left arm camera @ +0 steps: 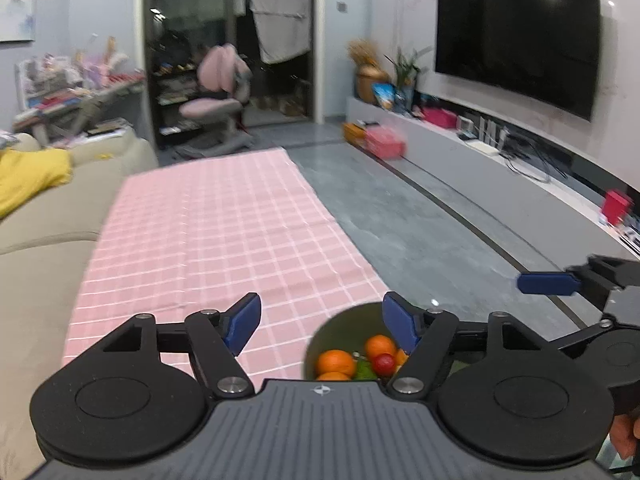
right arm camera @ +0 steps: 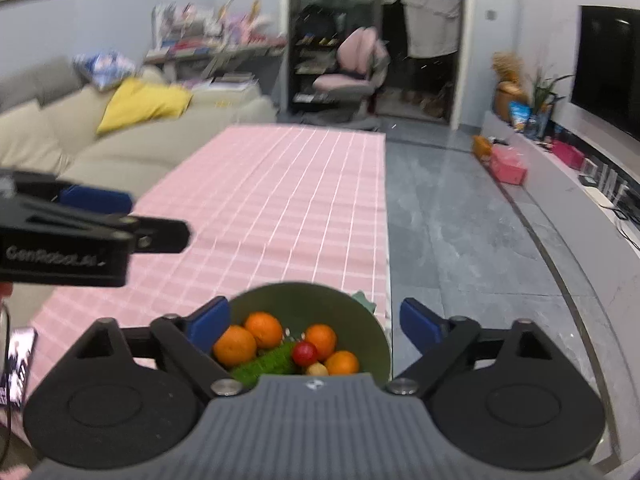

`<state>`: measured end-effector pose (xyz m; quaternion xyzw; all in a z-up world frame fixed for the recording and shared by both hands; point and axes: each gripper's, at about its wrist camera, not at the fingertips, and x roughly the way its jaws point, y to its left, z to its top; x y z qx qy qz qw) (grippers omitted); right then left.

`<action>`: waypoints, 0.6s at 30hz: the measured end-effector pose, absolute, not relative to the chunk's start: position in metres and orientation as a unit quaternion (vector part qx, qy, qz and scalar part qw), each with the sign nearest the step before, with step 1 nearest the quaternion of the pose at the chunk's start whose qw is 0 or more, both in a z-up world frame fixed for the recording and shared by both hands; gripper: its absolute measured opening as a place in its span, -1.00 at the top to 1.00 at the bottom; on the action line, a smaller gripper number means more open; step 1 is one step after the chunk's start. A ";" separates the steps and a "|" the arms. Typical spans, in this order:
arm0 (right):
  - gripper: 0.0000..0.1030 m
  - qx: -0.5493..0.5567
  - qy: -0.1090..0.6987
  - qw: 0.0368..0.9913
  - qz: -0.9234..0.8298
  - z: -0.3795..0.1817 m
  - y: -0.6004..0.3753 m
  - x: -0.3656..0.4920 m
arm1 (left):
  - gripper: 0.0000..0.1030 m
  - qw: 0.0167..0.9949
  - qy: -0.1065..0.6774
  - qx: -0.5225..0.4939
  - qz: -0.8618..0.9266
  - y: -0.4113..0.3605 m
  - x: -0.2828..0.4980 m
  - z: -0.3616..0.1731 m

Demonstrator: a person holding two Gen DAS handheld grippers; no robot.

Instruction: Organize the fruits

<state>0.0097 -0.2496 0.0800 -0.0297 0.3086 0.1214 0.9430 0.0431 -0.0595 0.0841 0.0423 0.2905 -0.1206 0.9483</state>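
Observation:
A green bowl [right arm camera: 320, 300] stands near the right edge of the pink checked cloth [right arm camera: 280, 200]; it holds several oranges [right arm camera: 234, 346], a small red fruit [right arm camera: 305, 353], a green cucumber-like piece [right arm camera: 268, 362] and a pale fruit [right arm camera: 317, 369]. In the left wrist view the bowl [left arm camera: 344, 322] shows at lower right with oranges [left arm camera: 336, 362] and the red fruit [left arm camera: 383, 363]. My left gripper [left arm camera: 322, 326] is open above the cloth, nothing between its blue pads. My right gripper [right arm camera: 316, 324] is open above the bowl, holding nothing. Each gripper shows at the other view's edge.
A beige sofa [right arm camera: 120, 136] with a yellow cushion [right arm camera: 144, 104] runs along the cloth's left side. Grey floor [right arm camera: 460, 220] lies to the right, then a low TV bench [left arm camera: 500, 168] under a wall TV [left arm camera: 516, 44]. A phone [right arm camera: 18, 364] lies at the cloth's near left.

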 end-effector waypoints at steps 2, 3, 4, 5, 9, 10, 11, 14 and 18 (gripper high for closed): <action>-0.74 -0.014 0.299 0.947 0.118 0.083 -0.248 -0.001 | -0.71 0.953 0.282 0.042 -0.107 -0.055 0.035 0.086; -0.74 -0.006 0.293 0.949 0.117 0.083 -0.248 -0.007 | -0.72 0.955 0.278 0.047 -0.098 -0.054 0.031 0.086; -0.74 0.001 0.285 0.952 0.114 0.083 -0.247 -0.013 | -0.72 0.956 0.274 0.053 -0.091 -0.053 0.027 0.085; -0.74 0.005 0.277 0.954 0.110 0.083 -0.246 -0.018 | -0.73 0.957 0.271 0.062 -0.089 -0.052 0.022 0.084; -0.74 0.003 0.258 0.961 0.096 0.080 -0.238 -0.039 | -0.73 0.954 0.278 0.086 -0.076 -0.049 0.006 0.072; -0.74 0.001 0.257 0.962 0.096 0.079 -0.236 -0.044 | -0.73 0.953 0.281 0.086 -0.073 -0.047 0.001 0.070; -0.74 -0.002 0.256 0.962 0.097 0.077 -0.234 -0.047 | -0.73 0.953 0.283 0.084 -0.070 -0.047 -0.001 0.066; -0.80 -0.005 0.247 0.964 0.096 0.072 -0.231 -0.057 | -0.73 0.953 0.289 0.069 -0.059 -0.042 -0.009 0.055; -0.83 -0.020 0.252 0.964 0.085 0.064 -0.229 -0.062 | -0.73 0.954 0.290 0.050 -0.049 -0.034 -0.014 0.046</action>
